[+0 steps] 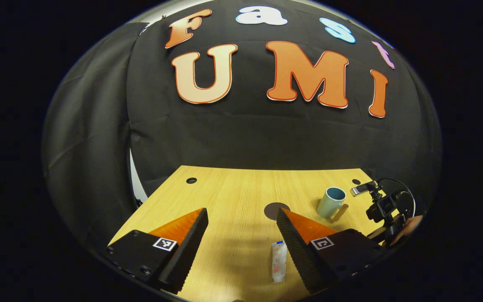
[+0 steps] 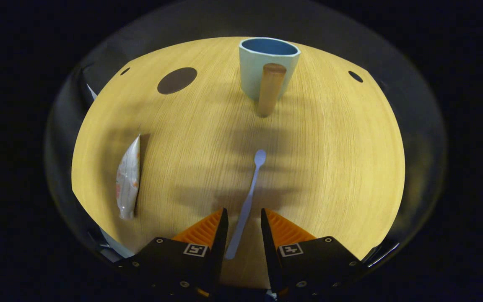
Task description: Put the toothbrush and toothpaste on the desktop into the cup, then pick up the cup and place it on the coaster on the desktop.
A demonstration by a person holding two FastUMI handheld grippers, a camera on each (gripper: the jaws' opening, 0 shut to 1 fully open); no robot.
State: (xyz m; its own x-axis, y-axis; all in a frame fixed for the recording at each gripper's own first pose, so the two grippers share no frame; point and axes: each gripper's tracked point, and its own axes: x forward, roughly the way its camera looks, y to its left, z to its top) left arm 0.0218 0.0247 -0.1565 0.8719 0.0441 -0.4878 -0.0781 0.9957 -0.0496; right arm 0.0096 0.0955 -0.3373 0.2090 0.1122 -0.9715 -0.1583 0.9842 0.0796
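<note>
Left gripper: jaws spread wide, nothing between them, hovering above the light wood-grain desktop. In the left gripper view the small white toothpaste tube lies flat on the desktop just beside the inner edge of that gripper's right-hand finger, not touching either finger as far as can be seen. The round dark flat coaster sits mid-desk, partly hidden behind that same fingertip. The pale blue-green cup with a wooden stick handle stands upright to the right of the coaster, apart from it. The right gripper shows at the far right edge of the left gripper view with a hand on it; jaw state unreadable from there.

Right gripper: jaws narrowed to a small gap, the slim pale-blue plastic toothbrush running between them. Whether the fingers actually press on the handle cannot be told; gap visible on both sides at the tips. The toothbrush head points toward the cup, well short of it. The cup is upright, empty as far as the interior shows, handle facing the camera. In the right gripper view the coaster is left of the cup, bare. The toothpaste tube lies flat at the left side of the desktop, well apart from the toothbrush.
</note>
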